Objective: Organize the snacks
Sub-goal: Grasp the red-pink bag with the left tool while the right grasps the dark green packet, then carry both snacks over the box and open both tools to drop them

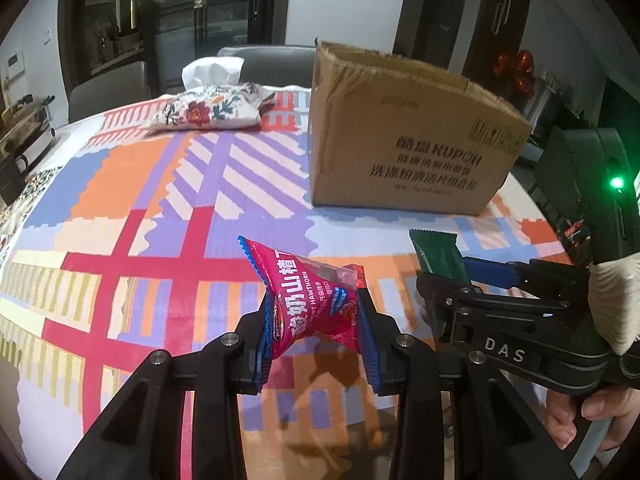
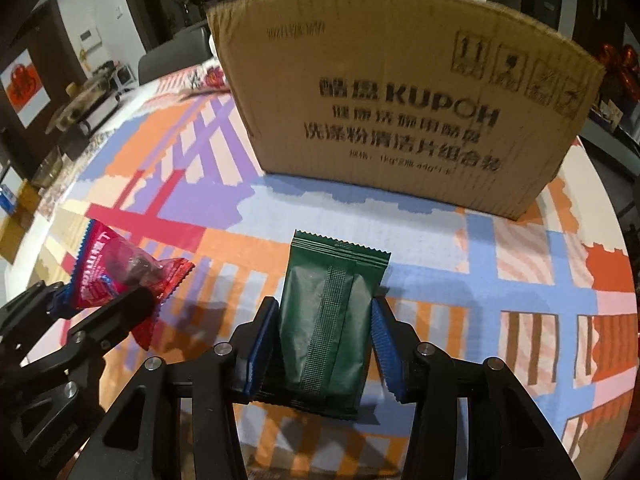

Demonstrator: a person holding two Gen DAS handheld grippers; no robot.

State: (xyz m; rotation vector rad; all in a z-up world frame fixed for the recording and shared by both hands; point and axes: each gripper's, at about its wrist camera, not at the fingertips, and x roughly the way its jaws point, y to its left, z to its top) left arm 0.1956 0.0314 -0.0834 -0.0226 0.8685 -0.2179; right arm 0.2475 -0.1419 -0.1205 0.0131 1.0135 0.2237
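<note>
Red snack pack point(image 1: 310, 304) is clamped between the blue pads point(image 1: 264, 344) of the left gripper point(image 1: 316, 340). The pack is pinched at its middle, so its wrapper bulges above and below the pads. It is held clear of the tablecloth point(image 1: 140, 208), and its shadow falls on the cloth beneath it. In the right wrist view the same pack point(image 2: 120, 276) shows at the left edge, in the left gripper point(image 2: 100, 308).

Green snack pack point(image 2: 330, 320) sits between the blue pads point(image 2: 382, 340) of the right gripper point(image 2: 320, 344), seam side up, its serrated top edge pointing toward the box point(image 2: 404, 108). The left pad lies against the pack's side. A thin gap shows at the right pad, so whether the pack is actually gripped cannot be told from the pictures. The pack's lower end lies on or close to the cloth. In the left wrist view the green pack point(image 1: 438, 254) shows beyond the right gripper point(image 1: 452, 284), with a hand point(image 1: 588, 412) and a cream sleeve point(image 1: 618, 304) behind it.

Cardboard box point(image 1: 404, 132) stands on the cloth beyond both grippers, well apart from the red pack and nearer the green one. Its top is open. A floral pouch point(image 1: 208, 108) lies on the far side of the table, left of the box.
</note>
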